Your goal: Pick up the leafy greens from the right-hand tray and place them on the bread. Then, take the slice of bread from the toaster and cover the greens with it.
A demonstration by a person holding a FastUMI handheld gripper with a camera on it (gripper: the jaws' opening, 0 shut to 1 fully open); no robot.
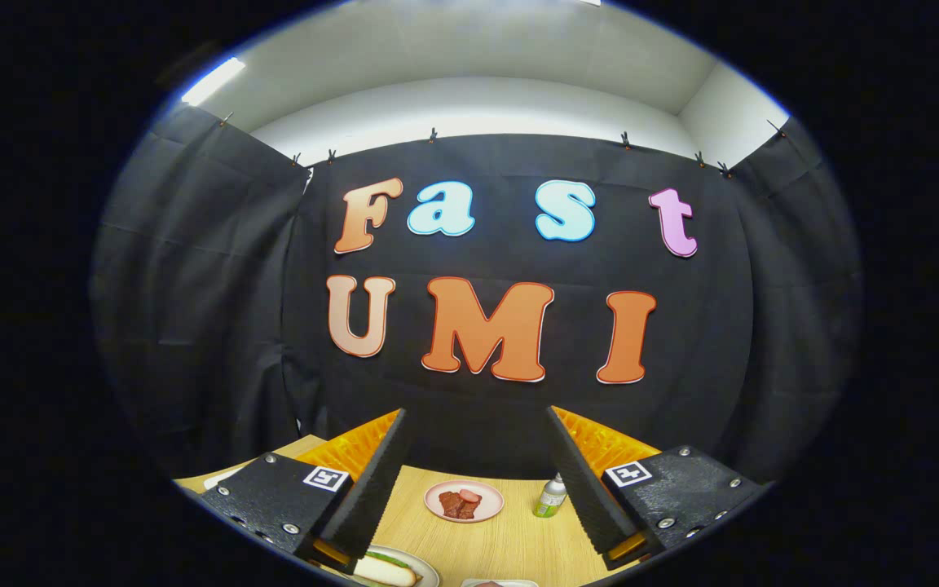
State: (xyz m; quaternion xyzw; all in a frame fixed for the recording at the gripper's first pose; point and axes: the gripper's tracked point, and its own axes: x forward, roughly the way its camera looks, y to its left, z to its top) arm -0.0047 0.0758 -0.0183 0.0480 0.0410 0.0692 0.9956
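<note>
Your claw (478,481) stands wide apart with nothing between its two black foam-faced fingers (372,489), which rise from the lower part of the frame and tilt outward. Between them you have an open stretch of pale wooden desk (510,542). On it, beyond the fingers, sits a small pink round plate (464,500) carrying dark red meat slices (459,503), and just right of it, close to the right finger's inner edge, stands a small clear bottle with a green label (550,497). At the bottom edge, just under the left finger, a pale round plate (429,573) holds the light bread (386,572) with a strip of leafy greens (388,558) lying on it. The desk's far edge meets the black cloth wall (478,408).
</note>
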